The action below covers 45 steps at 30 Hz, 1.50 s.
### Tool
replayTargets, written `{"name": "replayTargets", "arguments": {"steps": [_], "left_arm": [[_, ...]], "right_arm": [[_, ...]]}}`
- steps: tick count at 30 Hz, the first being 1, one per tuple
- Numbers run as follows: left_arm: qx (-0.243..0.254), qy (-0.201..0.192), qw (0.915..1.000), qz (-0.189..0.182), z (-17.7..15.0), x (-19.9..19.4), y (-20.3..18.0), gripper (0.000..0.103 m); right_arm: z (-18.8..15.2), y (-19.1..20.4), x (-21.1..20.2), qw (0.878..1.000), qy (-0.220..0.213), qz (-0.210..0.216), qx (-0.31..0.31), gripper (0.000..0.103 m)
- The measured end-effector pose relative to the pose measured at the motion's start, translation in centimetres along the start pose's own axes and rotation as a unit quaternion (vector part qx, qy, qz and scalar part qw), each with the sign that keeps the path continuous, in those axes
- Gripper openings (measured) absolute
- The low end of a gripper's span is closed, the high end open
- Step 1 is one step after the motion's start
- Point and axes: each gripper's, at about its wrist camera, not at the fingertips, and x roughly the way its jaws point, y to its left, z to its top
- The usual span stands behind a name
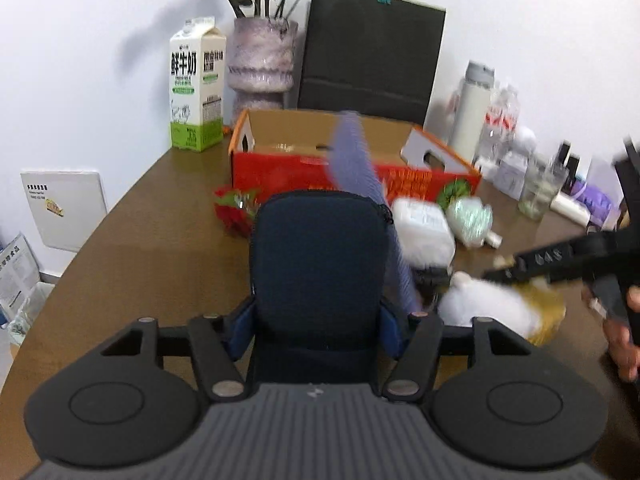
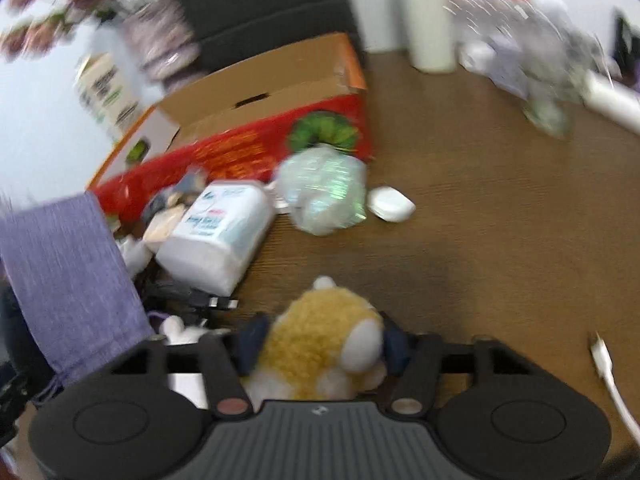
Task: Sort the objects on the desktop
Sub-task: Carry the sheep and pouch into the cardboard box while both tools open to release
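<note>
Both claws were seen gripping something. Between the pads of the left gripper (image 1: 318, 320) a dark navy zippered fabric pouch (image 1: 320, 272) was clamped upright, above the brown wooden tabletop (image 1: 132, 252). The right gripper (image 2: 320, 344) was closed on a tan-and-white plush toy (image 2: 320, 344), pinched at both sides, low over the tabletop.

Only in the left wrist view were a white-and-green milk carton (image 1: 196, 84) printed with large Chinese characters, a mottled purple vase of dried roses (image 1: 262, 60) and a black paper bag with cord handles (image 1: 372, 52) shown sharply; from there the right gripper was seen entering from the right edge, angled down and leftwards, with fingers of a hand (image 1: 624, 336) behind it. Only in the right wrist view were a small white oval case (image 2: 391, 203) and a white cable end (image 2: 604, 360) shown.

A red cardboard box with open flaps (image 1: 352, 176) stood mid-table in both views, with a white plastic-wrapped tissue pack (image 2: 216, 232) and a crinkled iridescent wrapped bundle (image 2: 322, 192) just before it. The pack's print was too blurred to be read. A lavender woven cloth (image 2: 68, 272) was seen beside the pouch.
</note>
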Motion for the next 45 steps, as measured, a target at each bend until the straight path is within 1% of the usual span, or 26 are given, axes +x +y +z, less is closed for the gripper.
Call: {"name": "replayTargets", "arguments": {"steps": [3, 6, 8, 9, 11, 12, 13, 14, 15, 16, 17, 18, 19, 20, 21, 23, 25, 27, 29, 32, 34, 38, 41, 43, 44, 45], "left_arm": [[0.001, 0.018, 0.9997, 0.015, -0.9, 0.4, 0.3, 0.064], [0.0, 0.033, 0.999, 0.031, -1.6, 1.3, 0.8, 0.069], [0.004, 0.03, 0.999, 0.033, -1.6, 1.9, 1.0, 0.077], [0.007, 0.028, 0.9991, 0.031, -1.4, 2.2, 0.9, 0.08], [0.003, 0.036, 0.9985, 0.04, -1.1, 2.9, 1.0, 0.09], [0.0, 0.044, 0.9981, 0.043, -1.1, 3.2, 1.1, 0.09], [-0.005, 0.054, 0.9977, 0.041, -1.3, 3.5, 1.4, 0.092], [-0.013, 0.064, 0.997, 0.04, -1.5, 3.9, 1.6, 0.092], [-0.013, 0.063, 0.997, 0.042, -1.7, 3.9, 1.7, 0.092], [-0.007, 0.06, 0.9971, 0.047, -1.8, 3.7, 1.6, 0.085], [0.001, 0.053, 0.9974, 0.049, -2.0, 3.5, 1.5, 0.066], [0.006, 0.047, 0.9977, 0.049, -2.1, 3.3, 1.4, 0.065], [0.007, 0.046, 0.9977, 0.05, -2.2, 3.0, 1.3, 0.063], [0.005, 0.046, 0.9978, 0.047, -2.2, 2.8, 1.3, 0.062], [0.0, 0.049, 0.9977, 0.048, -2.2, 2.3, 1.4, 0.061], [-0.007, 0.048, 0.9976, 0.048, -1.8, 0.5, 1.6, 0.061], [-0.001, 0.017, 0.9988, 0.045, -1.3, -2.2, 2.0, 0.061], [0.011, -0.015, 0.9979, 0.062, -0.4, -4.7, 2.5, 0.061], [0.002, -0.038, 0.9972, 0.065, 1.0, -6.2, 3.1, 0.061], [-0.007, -0.074, 0.9961, 0.047, 3.8, -6.9, 3.5, 0.061], [-0.012, -0.089, 0.9952, 0.039, 6.0, -6.1, 3.5, 0.061], [-0.005, -0.105, 0.9945, 0.002, 12.5, -2.2, 2.7, 0.061], [0.017, -0.09, 0.9958, 0.001, 17.6, 3.0, 1.4, 0.061], [0.023, -0.054, 0.9983, 0.006, 20.1, 7.6, 0.5, 0.062], [0.031, -0.038, 0.9987, 0.011, 20.8, 9.6, 0.1, 0.062], [0.029, -0.021, 0.999, 0.027, 21.3, 11.8, -0.1, 0.062]], "right_arm": [[-0.6, 3.2, -0.6, 0.995, -0.038, -0.029, -0.084, 0.051], [-1.0, 4.1, -1.3, 0.991, -0.056, -0.032, -0.119, 0.053], [-1.0, 3.9, -1.4, 0.992, -0.046, -0.039, -0.114, 0.055], [-0.9, 3.8, -1.4, 0.992, -0.042, -0.043, -0.108, 0.059], [-1.0, 3.5, -1.7, 0.993, -0.035, -0.05, -0.102, 0.062], [-1.2, 3.4, -1.9, 0.993, -0.036, -0.053, -0.097, 0.064], [-1.3, 3.2, -2.1, 0.994, -0.038, -0.051, -0.092, 0.071], [-1.4, 3.0, -2.3, 0.995, -0.04, -0.047, -0.084, 0.074], [-1.5, 2.7, -2.4, 0.996, -0.04, -0.045, -0.073, 0.075], [-1.6, 2.4, -2.5, 0.996, -0.038, -0.043, -0.062, 0.075], [-1.7, 2.3, -2.4, 0.997, -0.034, -0.04, -0.053, 0.075], [-1.7, 2.1, -2.1, 0.998, -0.029, -0.035, -0.044, 0.072], [-1.8, 1.9, -1.6, 0.999, -0.022, -0.029, -0.04, 0.059], [-1.9, 1.9, -1.3, 0.999, -0.02, -0.022, -0.037, 0.058], [-2.1, 2.1, -1.3, 0.999, -0.025, -0.025, -0.041, 0.049], [-2.4, 3.0, -1.7, 0.997, -0.038, -0.034, -0.062, 0.047], [-2.6, 3.7, -3.3, 0.994, -0.062, -0.03, -0.08, 0.046], [-2.4, 3.9, -5.5, 0.991, -0.096, -0.017, -0.09, 0.046], [-1.8, 3.9, -7.7, 0.988, -0.125, -0.005, -0.087, 0.046], [-0.2, 3.5, -11.0, 0.981, -0.18, 0.025, -0.073, 0.046], [1.5, 3.4, -12.7, 0.973, -0.215, 0.04, -0.072, 0.046], [6.5, 4.1, -13.4, 0.962, -0.258, 0.026, -0.087, 0.047], [12.2, 4.2, -11.2, 0.963, -0.252, 0.026, -0.09, 0.047], [15.7, 4.4, -8.4, 0.972, -0.219, 0.019, -0.084, 0.047], [17.4, 4.5, -6.6, 0.977, -0.199, 0.017, -0.08, 0.047], [18.8, 4.5, -4.5, 0.981, -0.176, 0.012, -0.079, 0.047]]}}
